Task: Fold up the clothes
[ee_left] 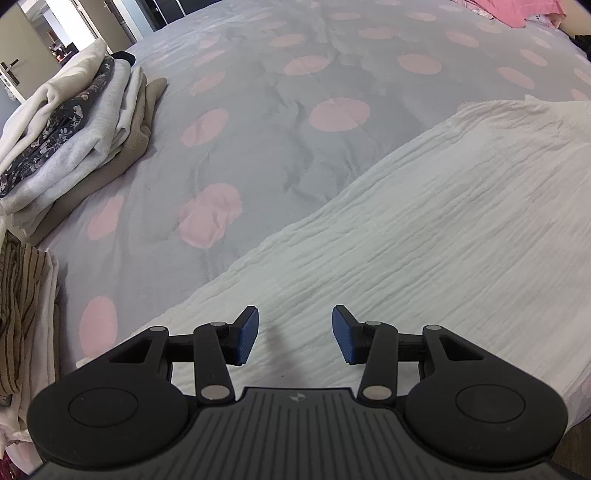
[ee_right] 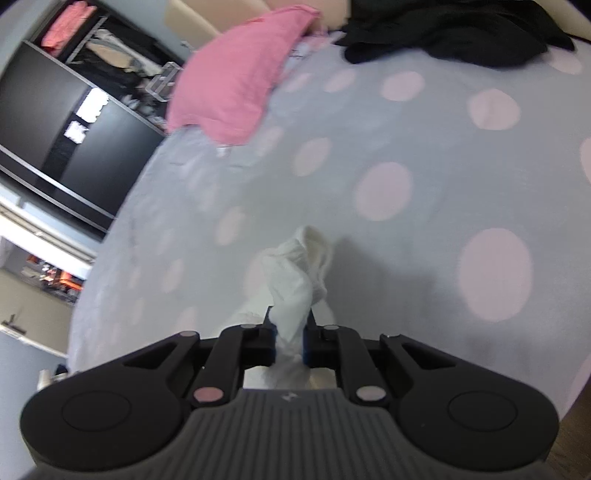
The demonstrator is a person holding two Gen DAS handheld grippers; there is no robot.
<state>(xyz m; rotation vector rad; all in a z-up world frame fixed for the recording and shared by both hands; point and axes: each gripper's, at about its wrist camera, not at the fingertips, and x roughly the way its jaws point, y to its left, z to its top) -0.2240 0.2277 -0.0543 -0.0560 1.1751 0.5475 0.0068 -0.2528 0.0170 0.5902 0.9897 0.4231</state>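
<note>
The right wrist view is smeared with blur, so the weave of the white garment [ee_right: 295, 280] pinched in the right claw [ee_right: 290, 341] cannot be read, and its lower part is hidden behind the claw's body. Far ahead and left of that claw, the pink pillow [ee_right: 236, 77] has soft edges; the black clothing [ee_right: 454, 33] ahead to the right is cut by the top edge. In the left wrist view, the striped fabric [ee_left: 22, 306] left of the left claw [ee_left: 295, 334] runs off the frame (its shape is unclear), as does the stack of folded clothes [ee_left: 70, 125] further ahead.
</note>
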